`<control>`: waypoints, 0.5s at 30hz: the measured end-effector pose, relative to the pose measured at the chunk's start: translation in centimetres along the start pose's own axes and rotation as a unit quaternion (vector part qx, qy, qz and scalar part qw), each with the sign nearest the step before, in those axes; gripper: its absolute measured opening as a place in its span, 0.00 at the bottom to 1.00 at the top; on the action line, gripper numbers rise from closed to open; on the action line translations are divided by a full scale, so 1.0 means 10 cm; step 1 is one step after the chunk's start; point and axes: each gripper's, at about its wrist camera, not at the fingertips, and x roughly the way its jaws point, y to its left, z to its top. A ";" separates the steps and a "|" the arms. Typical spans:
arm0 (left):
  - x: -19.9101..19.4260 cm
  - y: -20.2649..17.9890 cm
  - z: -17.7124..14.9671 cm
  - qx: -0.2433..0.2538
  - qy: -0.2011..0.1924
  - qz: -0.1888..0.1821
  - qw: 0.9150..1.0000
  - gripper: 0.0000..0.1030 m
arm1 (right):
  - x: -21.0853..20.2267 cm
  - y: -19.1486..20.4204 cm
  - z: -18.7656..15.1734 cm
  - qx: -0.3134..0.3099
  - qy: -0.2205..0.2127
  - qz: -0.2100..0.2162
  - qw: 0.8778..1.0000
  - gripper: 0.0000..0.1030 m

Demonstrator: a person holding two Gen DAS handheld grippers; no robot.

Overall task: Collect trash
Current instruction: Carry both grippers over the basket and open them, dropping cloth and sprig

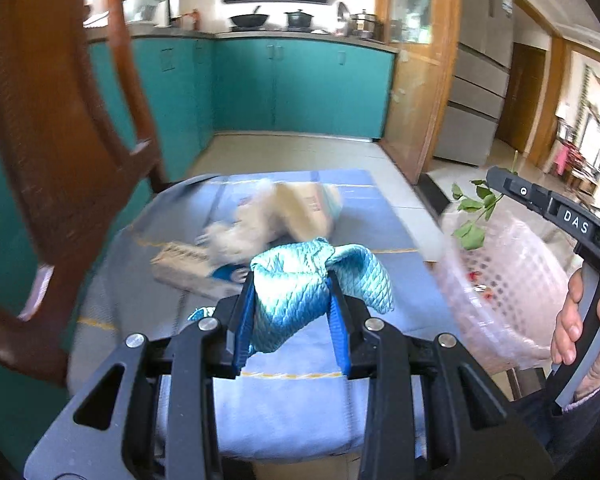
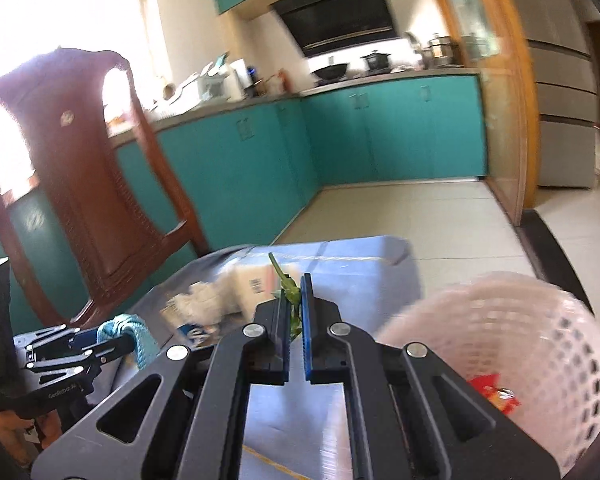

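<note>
My left gripper (image 1: 292, 280) is shut on a crumpled teal cloth (image 1: 320, 276), held above the blue-clothed table (image 1: 292, 412). Crumpled tissue and a paper carton (image 1: 268, 220) lie blurred on the table beyond it. My right gripper (image 2: 296, 288) is shut on a green leafy stem (image 2: 288, 286); in the left wrist view that stem (image 1: 476, 216) hangs over the pink perforated basket (image 1: 512, 284). The basket (image 2: 512, 344) holds a red wrapper (image 2: 492, 394). In the right wrist view the left gripper (image 2: 112, 342) shows at the lower left with the teal cloth (image 2: 138, 338).
A dark wooden chair (image 1: 60, 128) stands at the table's left side. Teal kitchen cabinets (image 1: 300, 88) and a tiled floor lie beyond the table. A person's hand (image 1: 580, 320) holds the right gripper's handle by the basket.
</note>
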 end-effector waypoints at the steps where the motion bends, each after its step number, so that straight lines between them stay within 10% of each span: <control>1: 0.02 -0.09 0.02 0.006 -0.001 -0.009 1.000 0.33 | -0.07 -0.09 0.00 0.007 -0.005 -0.010 1.000 0.06; 15: 0.32 -1.67 0.03 0.120 0.008 -0.128 0.985 0.33 | -0.55 -1.06 -0.26 0.076 0.022 -0.137 0.987 0.06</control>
